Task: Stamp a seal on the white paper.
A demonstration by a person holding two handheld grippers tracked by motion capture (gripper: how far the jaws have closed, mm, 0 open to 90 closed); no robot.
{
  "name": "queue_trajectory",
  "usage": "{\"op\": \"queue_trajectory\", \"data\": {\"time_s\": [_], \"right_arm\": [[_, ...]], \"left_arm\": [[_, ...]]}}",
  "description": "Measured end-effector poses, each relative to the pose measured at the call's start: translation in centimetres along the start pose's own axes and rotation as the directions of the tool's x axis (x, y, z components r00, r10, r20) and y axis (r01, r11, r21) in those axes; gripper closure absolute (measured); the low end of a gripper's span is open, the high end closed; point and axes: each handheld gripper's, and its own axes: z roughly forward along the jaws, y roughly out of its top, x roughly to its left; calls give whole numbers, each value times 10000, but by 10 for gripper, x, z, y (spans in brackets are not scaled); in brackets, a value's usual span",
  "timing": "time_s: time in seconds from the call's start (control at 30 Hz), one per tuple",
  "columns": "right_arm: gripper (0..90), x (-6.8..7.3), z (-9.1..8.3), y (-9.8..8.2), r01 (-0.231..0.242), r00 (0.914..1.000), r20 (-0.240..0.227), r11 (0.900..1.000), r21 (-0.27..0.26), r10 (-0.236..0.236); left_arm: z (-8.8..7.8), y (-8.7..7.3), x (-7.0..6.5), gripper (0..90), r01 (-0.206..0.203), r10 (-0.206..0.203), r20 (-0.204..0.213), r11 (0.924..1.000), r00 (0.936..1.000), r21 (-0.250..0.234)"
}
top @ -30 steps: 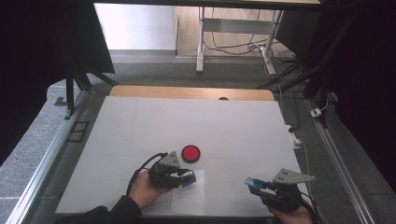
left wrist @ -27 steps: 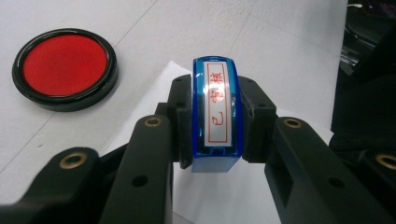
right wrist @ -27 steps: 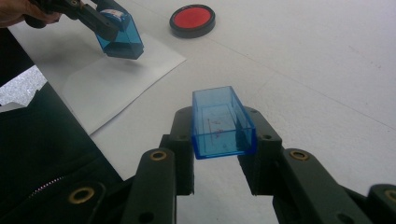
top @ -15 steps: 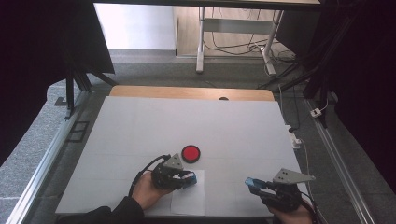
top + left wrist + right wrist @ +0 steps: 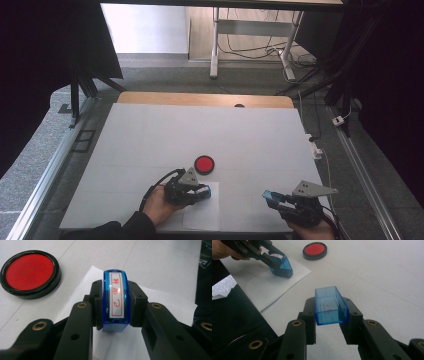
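Now L gripper (image 5: 202,192) jaws clamp stamp (image 5: 116,301) on paper (image 5: 202,214), R gripper (image 5: 270,196) jaws grip its cap (image 5: 330,306); imprint unconfirmed, recapping left.

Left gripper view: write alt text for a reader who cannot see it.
Black left tongs clamp a blue stamp with a red-lettered label, over a white paper sheet. A round red ink pad sits on the table at upper left.

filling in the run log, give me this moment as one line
left tool: shut on stamp, over paper | right tool: shut on stamp cap | ink pad: open, beside paper
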Motion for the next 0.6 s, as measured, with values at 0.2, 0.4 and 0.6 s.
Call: {"op": "queue_trajectory", "data": {"time_s": [0.2, 0.4, 0.6], "right_arm": [[683, 0, 0, 0, 25, 10000, -4, 10000, 56, -25], [683, 0, 0, 0, 24, 10000, -12, 10000, 46, -24], [683, 0, 1, 0, 28, 10000, -11, 10000, 62, -28]], "left_arm": [[0, 2, -2, 698, -109, 113, -161, 9997, 9998, 203], [0, 3, -3, 698, 7, -2, -180, 9996, 9998, 299], [1, 3, 1, 700, 332, -333, 45, 9991, 9994, 268]]}}
